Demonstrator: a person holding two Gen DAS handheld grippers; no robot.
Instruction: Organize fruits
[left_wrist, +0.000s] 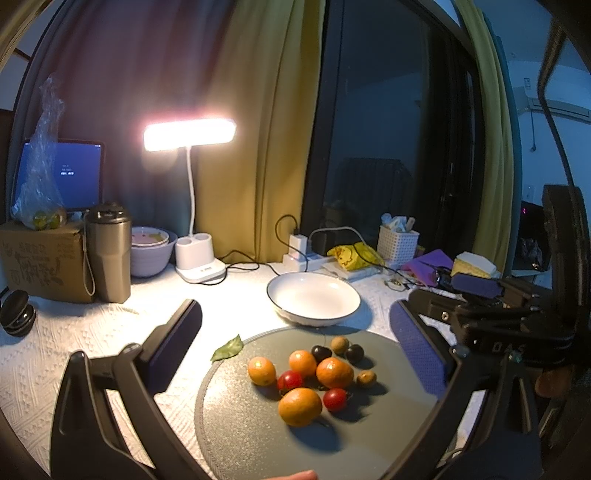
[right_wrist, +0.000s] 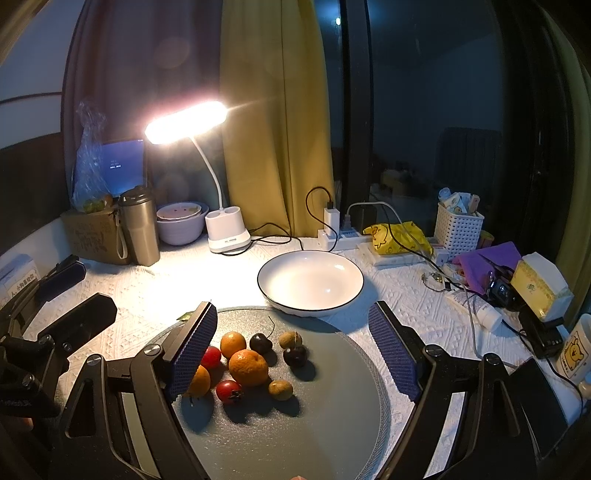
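Observation:
A grey round mat (left_wrist: 240, 424) (right_wrist: 295, 435) holds a cluster of fruit: several oranges (left_wrist: 299, 406) (right_wrist: 248, 367), two cherry tomatoes (left_wrist: 335, 398) (right_wrist: 228, 391), two dark cherries (left_wrist: 320, 352) (right_wrist: 294, 356) and two longans (left_wrist: 366, 377) (right_wrist: 280, 389). Just beyond the mat stands an empty white bowl (left_wrist: 314, 299) (right_wrist: 310, 280). My left gripper (left_wrist: 295, 307) hovers open above the fruit, holding nothing. My right gripper (right_wrist: 291, 307) is open too; its left finger (right_wrist: 192, 350) hides part of one orange (right_wrist: 201, 382).
A lit desk lamp (left_wrist: 199, 258), a metal tumbler (left_wrist: 109, 251), a cardboard box (left_wrist: 40, 258) and stacked bowls (left_wrist: 151, 251) line the back left. A power strip with cables (right_wrist: 332, 229), a white basket (right_wrist: 458, 229) and clutter (right_wrist: 491, 266) fill the right. A green leaf (left_wrist: 228, 348) lies at the mat's edge.

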